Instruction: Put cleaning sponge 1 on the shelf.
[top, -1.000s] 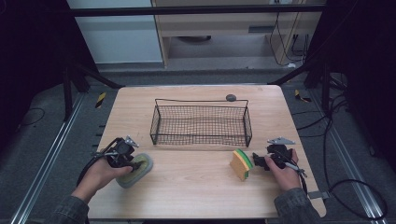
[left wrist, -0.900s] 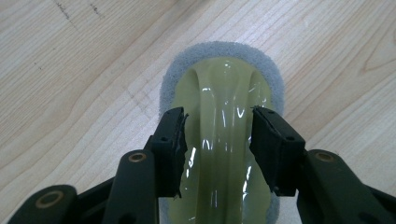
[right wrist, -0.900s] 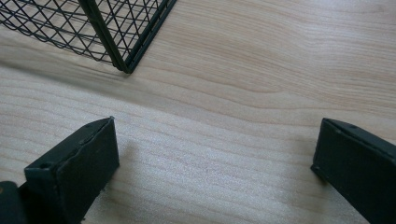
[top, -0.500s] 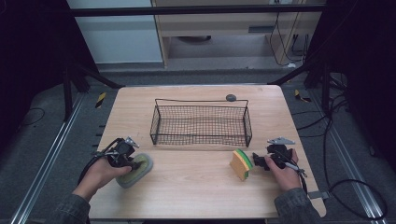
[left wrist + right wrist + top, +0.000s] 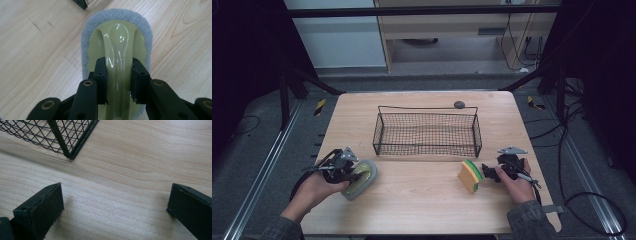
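A scrubber (image 5: 360,178) with a grey pad and a pale green glossy handle lies at the table's front left. My left gripper (image 5: 351,173) is shut on that handle; in the left gripper view the scrubber (image 5: 117,37) shows its handle pinched from both sides between my left gripper's (image 5: 118,68) black jaws. A yellow sponge (image 5: 470,176) with a green face stands on edge at the front right. My right gripper (image 5: 486,172) sits just right of it, apart from it. My right gripper (image 5: 115,202) stands wide open over bare wood.
A black wire basket (image 5: 427,109) stands in the middle of the wooden table (image 5: 422,205), its corner (image 5: 67,145) close ahead of the right jaws. A small dark round object (image 5: 459,104) lies behind the basket. Black frame bars and cables surround the table.
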Available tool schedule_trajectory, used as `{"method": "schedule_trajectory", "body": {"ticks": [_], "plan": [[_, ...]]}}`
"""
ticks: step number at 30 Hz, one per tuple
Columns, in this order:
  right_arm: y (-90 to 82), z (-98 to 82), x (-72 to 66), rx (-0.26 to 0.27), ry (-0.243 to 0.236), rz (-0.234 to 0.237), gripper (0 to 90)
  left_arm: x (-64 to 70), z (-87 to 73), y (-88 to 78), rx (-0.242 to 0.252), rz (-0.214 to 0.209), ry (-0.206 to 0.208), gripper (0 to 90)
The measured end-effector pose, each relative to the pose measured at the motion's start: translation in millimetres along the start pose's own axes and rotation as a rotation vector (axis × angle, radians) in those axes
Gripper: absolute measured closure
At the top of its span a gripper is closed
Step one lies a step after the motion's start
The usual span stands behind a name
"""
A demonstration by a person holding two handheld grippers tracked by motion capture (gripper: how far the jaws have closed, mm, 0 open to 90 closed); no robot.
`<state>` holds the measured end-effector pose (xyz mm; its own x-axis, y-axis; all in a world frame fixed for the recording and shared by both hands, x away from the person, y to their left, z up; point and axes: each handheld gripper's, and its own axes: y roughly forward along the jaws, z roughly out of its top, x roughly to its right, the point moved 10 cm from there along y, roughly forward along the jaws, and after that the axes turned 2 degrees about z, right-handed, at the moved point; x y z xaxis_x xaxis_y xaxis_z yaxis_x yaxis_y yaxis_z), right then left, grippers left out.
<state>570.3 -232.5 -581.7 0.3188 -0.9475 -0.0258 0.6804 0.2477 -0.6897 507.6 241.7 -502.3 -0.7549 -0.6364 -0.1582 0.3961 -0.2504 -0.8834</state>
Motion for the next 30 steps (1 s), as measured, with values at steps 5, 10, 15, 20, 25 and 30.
{"method": "schedule_trajectory", "body": {"ticks": [5,10,15,20,25,30], "plan": [[-0.4,-0.1,0.1,0.001,0.001,0.005,1.0,-2.7,8.9,-8.2,0.03,0.04,0.034,70.1],[-0.6,0.4,2.2,0.007,-0.011,0.01,2.7,-3.3,19.3,-15.2,0.069,0.051,0.041,70.1],[-1.9,-0.8,1.9,0.005,-0.017,0.019,2.8,-2.2,25.8,-19.7,0.076,0.058,0.056,70.1],[-2.1,-1.3,1.9,0.005,-0.02,0.02,2.7,-4.1,36.9,-31.4,0.065,0.082,0.093,70.2],[-2.1,-1.3,1.8,0.005,-0.021,0.021,2.7,-12.5,58.2,-49.9,0.091,0.098,0.13,70.1],[-2.4,-1.7,1.9,0.004,-0.029,0.023,2.6,-27.9,81.1,-62.4,0.108,0.115,0.158,70.2]]}}
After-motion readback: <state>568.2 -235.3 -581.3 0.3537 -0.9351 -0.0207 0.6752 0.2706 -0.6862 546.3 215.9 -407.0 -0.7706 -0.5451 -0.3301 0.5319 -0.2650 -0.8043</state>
